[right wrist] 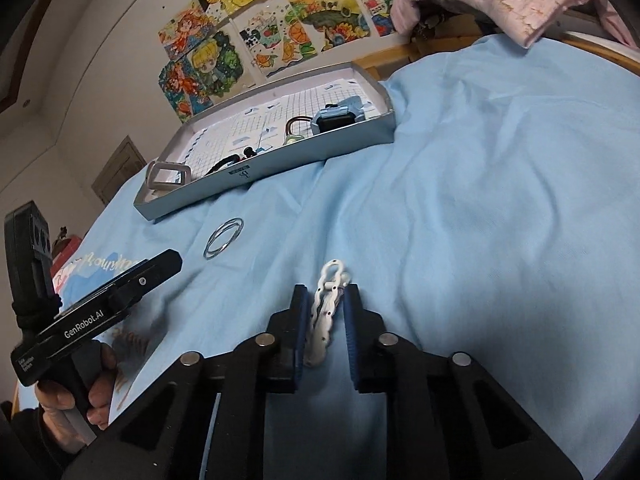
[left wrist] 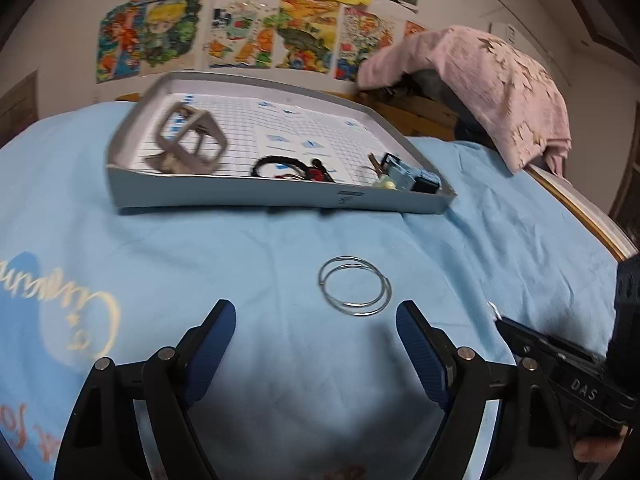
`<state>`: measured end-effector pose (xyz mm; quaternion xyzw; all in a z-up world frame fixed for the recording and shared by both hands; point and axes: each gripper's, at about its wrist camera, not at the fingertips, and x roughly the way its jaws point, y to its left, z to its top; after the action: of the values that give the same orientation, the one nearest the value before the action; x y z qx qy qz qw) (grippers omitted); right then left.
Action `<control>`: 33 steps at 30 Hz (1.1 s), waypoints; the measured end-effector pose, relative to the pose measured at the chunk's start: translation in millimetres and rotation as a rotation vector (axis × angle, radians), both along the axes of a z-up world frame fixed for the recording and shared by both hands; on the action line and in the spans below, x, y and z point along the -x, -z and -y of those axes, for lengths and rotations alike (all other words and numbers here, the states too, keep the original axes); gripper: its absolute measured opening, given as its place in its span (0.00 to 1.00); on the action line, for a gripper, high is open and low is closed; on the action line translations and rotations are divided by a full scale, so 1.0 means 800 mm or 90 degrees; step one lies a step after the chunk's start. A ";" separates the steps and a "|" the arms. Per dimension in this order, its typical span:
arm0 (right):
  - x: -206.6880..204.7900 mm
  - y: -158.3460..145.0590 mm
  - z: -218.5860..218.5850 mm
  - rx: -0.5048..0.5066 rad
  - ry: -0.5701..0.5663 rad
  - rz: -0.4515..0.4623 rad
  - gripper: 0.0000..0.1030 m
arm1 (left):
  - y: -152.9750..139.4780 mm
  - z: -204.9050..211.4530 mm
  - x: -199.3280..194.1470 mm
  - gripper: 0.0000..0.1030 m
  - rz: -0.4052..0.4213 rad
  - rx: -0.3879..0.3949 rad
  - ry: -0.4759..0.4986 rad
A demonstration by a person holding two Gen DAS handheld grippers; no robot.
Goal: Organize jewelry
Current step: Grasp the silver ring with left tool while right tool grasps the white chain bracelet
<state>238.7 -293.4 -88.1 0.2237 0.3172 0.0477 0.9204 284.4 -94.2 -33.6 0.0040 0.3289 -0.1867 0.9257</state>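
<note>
Two thin silver bangles (left wrist: 355, 286) lie overlapped on the blue cloth, just ahead of and right of my open, empty left gripper (left wrist: 316, 312); they also show in the right wrist view (right wrist: 223, 238). My right gripper (right wrist: 327, 294) is shut on a white chain bracelet (right wrist: 325, 312), held just above the cloth. A grey tray (left wrist: 276, 196) beyond holds a silver square bangle (left wrist: 190, 140), a black and red cord piece (left wrist: 296, 168) and a blue watch (left wrist: 416, 174). The tray also shows in the right wrist view (right wrist: 280, 160).
A pink garment (left wrist: 488, 84) hangs over a wooden frame at the back right. Colourful drawings (left wrist: 248, 28) cover the wall behind. The blue cloth (right wrist: 500, 200) is wrinkled and has printed lettering at its left side.
</note>
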 end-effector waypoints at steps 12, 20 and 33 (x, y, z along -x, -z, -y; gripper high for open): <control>-0.052 -0.004 0.017 -0.022 -0.014 0.038 0.12 | 0.017 0.041 -0.028 0.63 -0.015 -0.063 0.049; -0.061 0.009 0.015 -0.047 -0.019 0.031 0.12 | 0.026 0.053 -0.035 0.61 -0.029 -0.090 0.059; -0.061 0.005 0.012 -0.053 -0.034 0.056 0.12 | 0.017 0.054 -0.025 0.42 0.001 -0.104 0.048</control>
<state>287.6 -303.3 -92.3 0.2511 0.2803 0.0949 0.9216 304.3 -137.8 -47.3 0.0920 0.3422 -0.1943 0.9147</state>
